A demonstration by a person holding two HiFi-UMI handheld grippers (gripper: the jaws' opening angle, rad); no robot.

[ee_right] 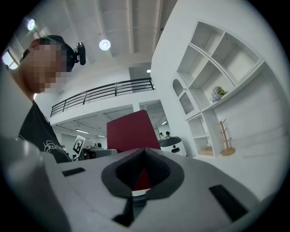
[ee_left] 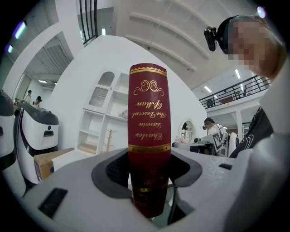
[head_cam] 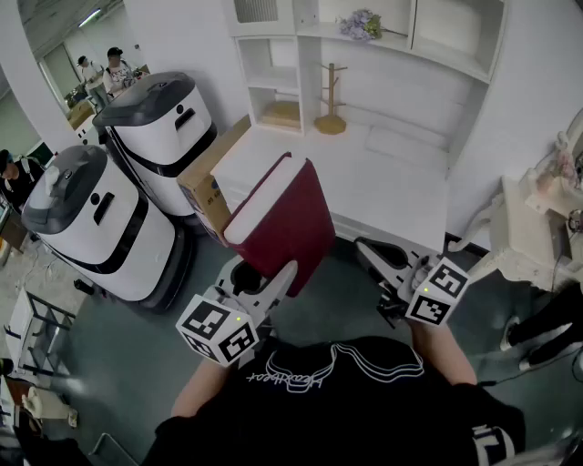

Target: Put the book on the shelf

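A thick dark red book (head_cam: pixel 282 223) with a gold-lettered spine (ee_left: pixel 149 131) stands tilted in the air in front of me. My left gripper (head_cam: pixel 278 273) is shut on its lower end, and in the left gripper view both jaws press on the spine. My right gripper (head_cam: pixel 364 246) hangs to the right of the book, apart from it, jaws shut and empty. In the right gripper view the book's red cover (ee_right: pixel 129 131) shows beyond the closed tips (ee_right: pixel 145 152). The white shelf unit (head_cam: pixel 364 55) with open compartments stands ahead against the wall, above a white counter (head_cam: pixel 364 173).
Two white machines with grey tops (head_cam: pixel 155 118) (head_cam: pixel 91 218) stand at the left, a cardboard box (head_cam: pixel 211 182) leaning beside them. A wooden peg stand (head_cam: pixel 331 105) and flowers (head_cam: pixel 362 25) sit on the shelf unit. White furniture (head_cam: pixel 533 218) is at the right. People stand far left.
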